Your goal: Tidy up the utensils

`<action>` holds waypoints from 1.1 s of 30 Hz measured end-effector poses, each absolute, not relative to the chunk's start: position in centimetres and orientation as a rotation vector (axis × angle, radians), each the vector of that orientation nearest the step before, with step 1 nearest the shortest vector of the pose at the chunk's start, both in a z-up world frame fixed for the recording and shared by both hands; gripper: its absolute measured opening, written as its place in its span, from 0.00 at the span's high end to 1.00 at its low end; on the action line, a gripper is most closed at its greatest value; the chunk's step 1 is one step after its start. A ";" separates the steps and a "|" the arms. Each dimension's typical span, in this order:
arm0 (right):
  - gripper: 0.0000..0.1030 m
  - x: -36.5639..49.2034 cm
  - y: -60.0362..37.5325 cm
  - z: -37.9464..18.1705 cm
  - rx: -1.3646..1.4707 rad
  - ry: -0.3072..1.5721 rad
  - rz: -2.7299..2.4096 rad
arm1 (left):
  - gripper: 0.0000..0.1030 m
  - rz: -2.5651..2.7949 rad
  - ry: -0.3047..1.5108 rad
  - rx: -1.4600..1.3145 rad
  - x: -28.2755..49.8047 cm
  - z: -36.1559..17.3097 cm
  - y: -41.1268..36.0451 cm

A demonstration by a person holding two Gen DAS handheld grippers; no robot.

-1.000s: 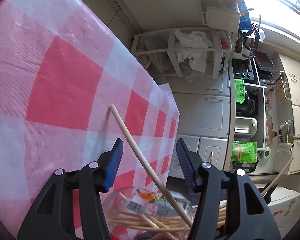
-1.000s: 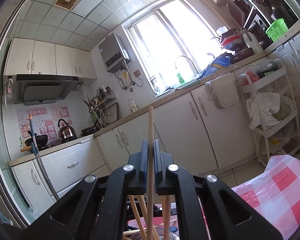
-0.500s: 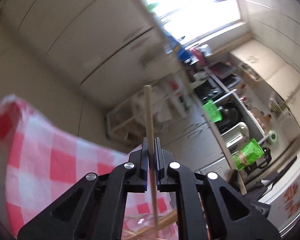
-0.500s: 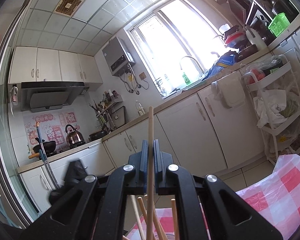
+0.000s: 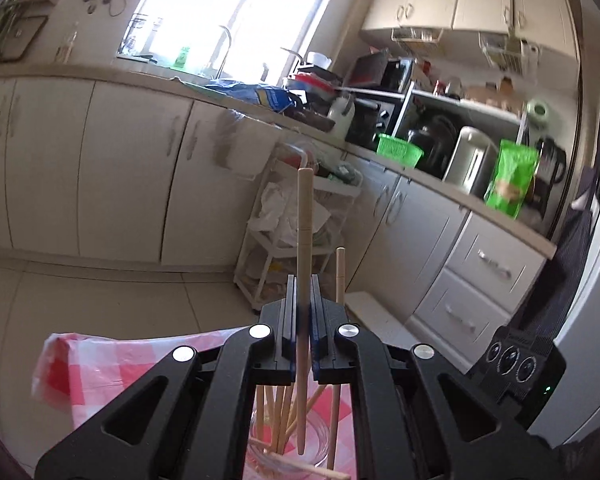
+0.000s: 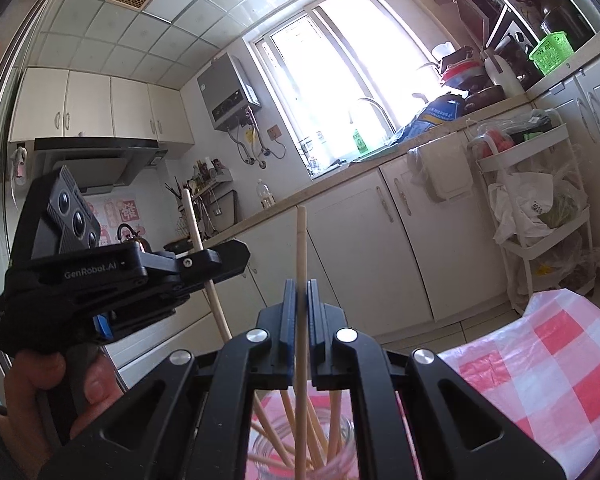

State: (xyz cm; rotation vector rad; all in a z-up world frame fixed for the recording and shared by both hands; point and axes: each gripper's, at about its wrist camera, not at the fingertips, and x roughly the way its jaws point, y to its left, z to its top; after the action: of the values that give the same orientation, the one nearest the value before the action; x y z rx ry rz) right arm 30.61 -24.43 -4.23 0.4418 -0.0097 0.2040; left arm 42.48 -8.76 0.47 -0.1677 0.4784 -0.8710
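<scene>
My left gripper [image 5: 303,282] is shut on a pale wooden chopstick [image 5: 304,216] and holds it upright above a glass jar [image 5: 260,454] with several chopsticks in it. The right gripper [image 6: 299,284] is shut on a second chopstick [image 6: 301,248], also upright, whose lower end reaches into the same jar [image 6: 342,456]. The right wrist view shows the left gripper [image 6: 220,262] at the left, held by a hand [image 6: 40,376], with its chopstick [image 6: 196,232] slanting through the jaws. In the left wrist view the right gripper's chopstick [image 5: 340,276] rises just right of my fingers.
The jar stands on a red and white checked tablecloth [image 6: 548,364] near the table's edge [image 5: 60,360]. Beyond lie a tiled floor, white kitchen cabinets [image 5: 132,176], a white trolley [image 5: 284,248] with bags, and a cluttered counter [image 5: 440,152]. The right gripper's body [image 5: 516,364] sits at the lower right.
My left gripper has shut on the chopstick that leaned out of the jar, risen with it and rolled it upright. The right gripper has stayed almost still with its chopstick.
</scene>
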 end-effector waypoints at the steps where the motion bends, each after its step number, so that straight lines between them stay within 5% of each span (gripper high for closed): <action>1: 0.94 30.3 -24.3 -4.3 0.436 0.001 0.203 | 0.95 -0.870 0.488 -0.146 42.2 0.6 -9.0; 4: 0.83 29.6 -23.7 -4.4 0.416 0.036 0.202 | 0.94 -0.872 0.588 -0.064 42.1 0.1 -10.0; 5: 0.63 29.3 -23.5 -4.5 0.408 0.053 0.204 | 0.92 -0.873 0.631 -0.033 42.2 -0.2 -10.5; 6: 0.55 29.1 -23.4 -4.7 0.402 0.065 0.200 | 0.92 -0.866 0.669 -0.001 42.1 -0.5 -10.9; 10: 0.50 26.8 -24.6 -4.9 0.454 0.103 0.160 | 0.83 -0.826 0.645 -0.043 41.0 0.8 -8.9; 14: 0.40 24.5 -26.8 -6.1 0.507 0.223 0.067 | 0.45 -0.697 0.533 -0.222 39.1 2.0 -4.0; 17: 0.35 23.9 -28.5 -7.7 0.520 0.336 0.024 | 0.45 -0.607 0.584 -0.379 38.6 -0.7 -0.2; 21: 0.35 26.1 -29.4 -10.1 0.417 0.609 0.028 | 0.45 -0.531 0.689 -0.473 37.9 -5.1 2.2; 26: 0.43 28.5 -31.4 -11.5 0.356 0.738 0.035 | 0.45 -0.503 0.763 -0.544 37.8 -8.4 2.5; 31: 0.68 31.5 -32.1 -12.9 0.209 0.927 0.027 | 0.45 -0.537 0.782 -0.539 38.3 -9.5 1.2; 33: 0.84 31.8 -31.8 -13.9 0.137 0.978 0.021 | 0.44 -0.545 0.784 -0.553 38.5 -9.6 1.1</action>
State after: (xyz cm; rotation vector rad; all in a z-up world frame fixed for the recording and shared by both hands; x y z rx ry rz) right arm 31.79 -31.85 -13.89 0.1373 0.9778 0.0208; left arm 38.54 1.13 -9.61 -0.5527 0.7839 -0.5447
